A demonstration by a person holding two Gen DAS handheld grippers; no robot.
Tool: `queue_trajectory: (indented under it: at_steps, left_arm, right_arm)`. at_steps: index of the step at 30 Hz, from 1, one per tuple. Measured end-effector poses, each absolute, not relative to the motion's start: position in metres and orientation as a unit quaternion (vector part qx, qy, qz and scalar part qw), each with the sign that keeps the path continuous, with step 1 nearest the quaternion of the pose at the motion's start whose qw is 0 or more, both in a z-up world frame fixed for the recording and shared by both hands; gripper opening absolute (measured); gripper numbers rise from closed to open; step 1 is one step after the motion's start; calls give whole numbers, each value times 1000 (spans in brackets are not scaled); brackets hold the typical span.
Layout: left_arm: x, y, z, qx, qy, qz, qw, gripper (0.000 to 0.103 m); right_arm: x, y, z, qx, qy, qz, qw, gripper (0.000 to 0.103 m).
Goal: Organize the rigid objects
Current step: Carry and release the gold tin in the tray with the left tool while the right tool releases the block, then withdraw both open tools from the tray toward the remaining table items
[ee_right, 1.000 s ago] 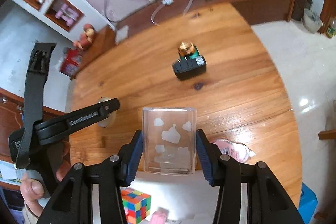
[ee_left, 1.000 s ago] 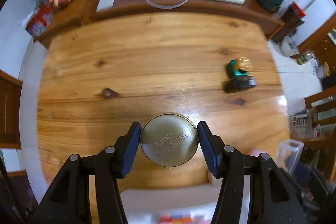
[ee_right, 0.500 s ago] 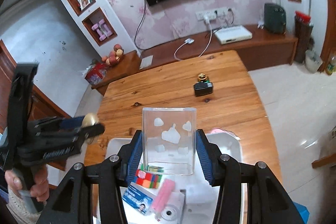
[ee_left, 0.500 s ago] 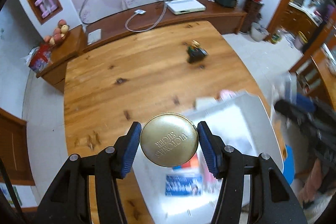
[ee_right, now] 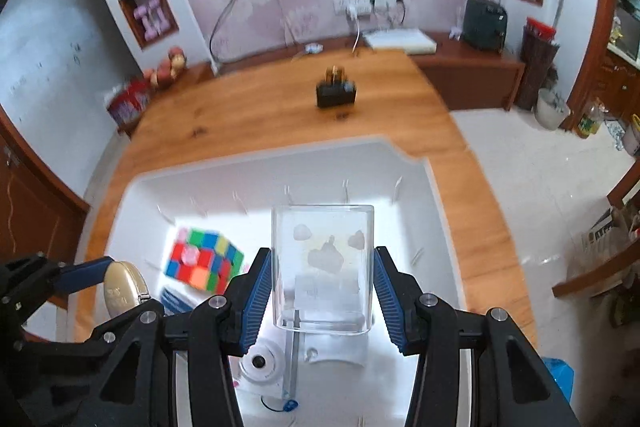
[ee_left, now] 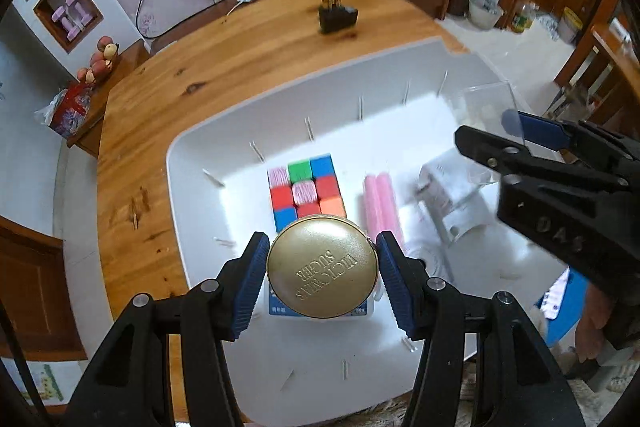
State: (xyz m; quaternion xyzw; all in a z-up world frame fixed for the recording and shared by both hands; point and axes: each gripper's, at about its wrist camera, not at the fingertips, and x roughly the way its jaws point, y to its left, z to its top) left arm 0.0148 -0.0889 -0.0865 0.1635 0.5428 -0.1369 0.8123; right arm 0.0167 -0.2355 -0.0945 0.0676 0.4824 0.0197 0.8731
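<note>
You've got both grippers loaded over the white bin, w/ a tin in one and a clear box in the other.

Your left gripper is clamped on the tin: round, gold, smooth metal, embossed lettering on the lid, blue ribbed pads tight on its sides. Your right gripper is closed on the clear box: rigid see-through plastic, rounded corners, frosted cloud shapes. Both hang above the bin, a smooth white plastic tub w/ ribbed walls, on a knotty wood table. In the bin below: cube w/ coloured squares, pink stick, a blue-and-white card partly hidden under the tin, a white round-lens item under the box. Small dark item w/ gold top sits well apart at the table's far end.
</note>
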Motion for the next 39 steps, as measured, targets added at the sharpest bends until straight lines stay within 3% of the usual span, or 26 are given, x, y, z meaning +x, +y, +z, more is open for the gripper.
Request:
queue_trajectory:
  at_steps: [17, 22, 25, 27, 39]
  left_arm:
    - [12, -98, -123, 186, 566, -117, 794, 59]
    - [12, -95, -121, 181, 566, -113, 797, 60]
    - [12, -95, -118, 182, 561, -112, 800, 68]
    - [11, -95, -116, 179, 557, -114, 803, 80]
    - [16, -89, -103, 141, 549, -126, 814, 82]
  right_arm:
    - [25, -229, -132, 48, 510, -6, 859, 51]
    - [23, -229, -131, 49, 505, -3, 862, 61]
    - [21, -230, -128, 52, 497, -7, 866, 61]
    - [20, -231, -125, 54, 490, -9, 870, 64]
    - [9, -234, -97, 54, 432, -25, 900, 67]
